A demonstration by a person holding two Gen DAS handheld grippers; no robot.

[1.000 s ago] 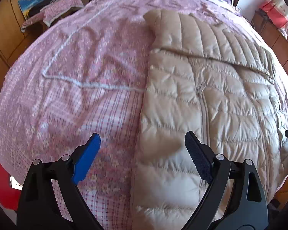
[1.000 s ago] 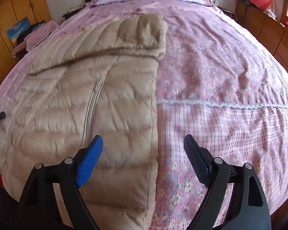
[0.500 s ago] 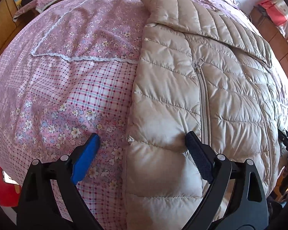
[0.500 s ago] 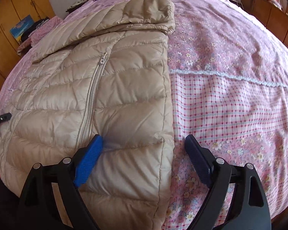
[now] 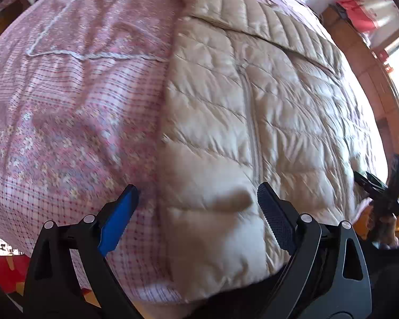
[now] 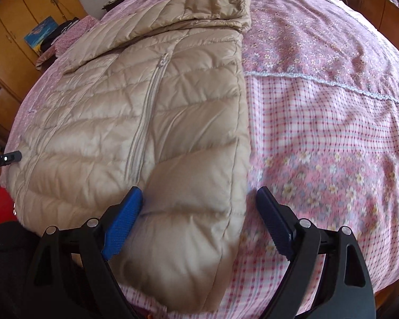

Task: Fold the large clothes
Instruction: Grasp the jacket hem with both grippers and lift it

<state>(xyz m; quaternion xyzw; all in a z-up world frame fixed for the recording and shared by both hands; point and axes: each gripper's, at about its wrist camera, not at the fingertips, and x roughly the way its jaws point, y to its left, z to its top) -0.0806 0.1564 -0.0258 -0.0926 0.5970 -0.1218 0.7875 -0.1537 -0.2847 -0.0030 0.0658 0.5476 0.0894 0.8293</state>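
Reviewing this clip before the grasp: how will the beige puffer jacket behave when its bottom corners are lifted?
The beige puffer jacket will probably sag and drape, not hold shape: soft quilted panels. Likely light for its bulk. Its sheen suggests slippery fabric that could slide from the open jaws of the left gripper and right gripper.

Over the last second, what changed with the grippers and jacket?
Both grippers came down toward the jacket's near hem: the left gripper straddles its left edge, the right gripper its right edge. Both are open, nothing gripped. The jacket lies as before on the bedspread.
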